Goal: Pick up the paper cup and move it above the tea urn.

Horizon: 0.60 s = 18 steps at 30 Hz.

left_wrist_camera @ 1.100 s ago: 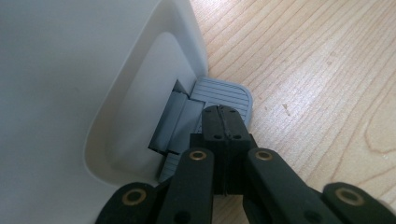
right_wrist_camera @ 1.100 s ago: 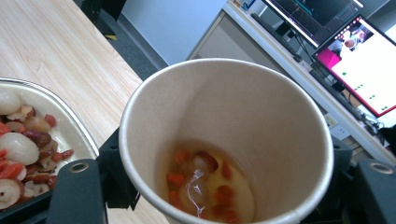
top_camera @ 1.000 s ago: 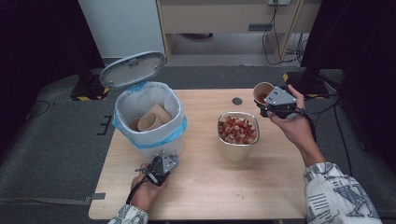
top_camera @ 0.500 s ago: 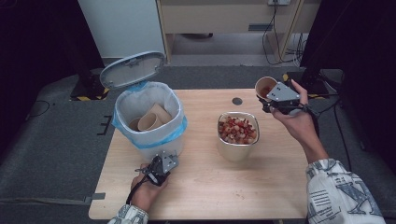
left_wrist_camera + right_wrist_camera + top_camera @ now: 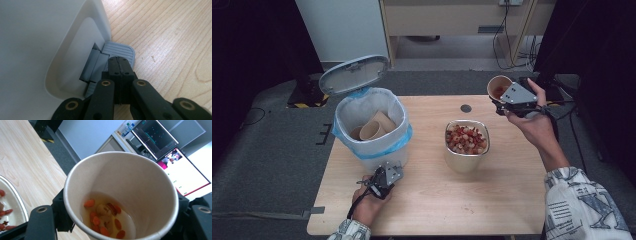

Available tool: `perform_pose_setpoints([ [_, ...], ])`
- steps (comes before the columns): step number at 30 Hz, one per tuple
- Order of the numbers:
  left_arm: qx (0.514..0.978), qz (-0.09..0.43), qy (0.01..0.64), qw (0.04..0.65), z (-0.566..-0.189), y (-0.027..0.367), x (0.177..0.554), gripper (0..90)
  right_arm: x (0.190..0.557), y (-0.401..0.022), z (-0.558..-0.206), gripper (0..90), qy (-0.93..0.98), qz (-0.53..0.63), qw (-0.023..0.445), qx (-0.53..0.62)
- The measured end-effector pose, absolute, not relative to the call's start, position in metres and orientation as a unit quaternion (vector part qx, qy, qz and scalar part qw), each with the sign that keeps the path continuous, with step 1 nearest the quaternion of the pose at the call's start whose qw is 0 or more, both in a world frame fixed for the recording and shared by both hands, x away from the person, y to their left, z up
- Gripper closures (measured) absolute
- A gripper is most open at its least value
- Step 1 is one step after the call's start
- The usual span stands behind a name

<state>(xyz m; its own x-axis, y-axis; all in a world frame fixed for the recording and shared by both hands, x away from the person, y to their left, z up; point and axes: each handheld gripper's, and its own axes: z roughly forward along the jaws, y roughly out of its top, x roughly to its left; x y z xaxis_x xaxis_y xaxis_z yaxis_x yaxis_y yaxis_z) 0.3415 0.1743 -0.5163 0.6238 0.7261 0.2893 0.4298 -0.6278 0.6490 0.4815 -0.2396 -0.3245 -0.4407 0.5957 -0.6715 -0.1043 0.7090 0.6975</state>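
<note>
right tool (image 5: 498, 103) has lifted the paper cup (image 5: 499, 86) off the table (image 5: 492, 200) since 1 s ago, jaws pinching its sides, so i judge the cup is en route to tip into the steel bowl (image 5: 466, 160) or go to the bin (image 5: 371, 131). cup upright over far right corner, holds yellowish liquid w/ red berries (image 5: 105, 218). left tool (image 5: 373, 184) pressed shut, tips on bin pedal (image 5: 120, 51), lid (image 5: 354, 75) up.

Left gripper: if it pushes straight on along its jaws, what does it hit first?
The left gripper, shut, already rests on the bin's grey pedal. Straight on it probably meets the white bin wall behind; depth is unclear.
</note>
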Motion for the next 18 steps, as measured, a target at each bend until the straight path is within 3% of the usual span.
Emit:
perform_pose_setpoints([
  [18,0.860,0.275,0.336,0.270,-0.5163,0.1740,0.3414,89.9,0.4787,-0.2330,-0.3152,28.4,0.780,0.316,0.529,0.114],
])
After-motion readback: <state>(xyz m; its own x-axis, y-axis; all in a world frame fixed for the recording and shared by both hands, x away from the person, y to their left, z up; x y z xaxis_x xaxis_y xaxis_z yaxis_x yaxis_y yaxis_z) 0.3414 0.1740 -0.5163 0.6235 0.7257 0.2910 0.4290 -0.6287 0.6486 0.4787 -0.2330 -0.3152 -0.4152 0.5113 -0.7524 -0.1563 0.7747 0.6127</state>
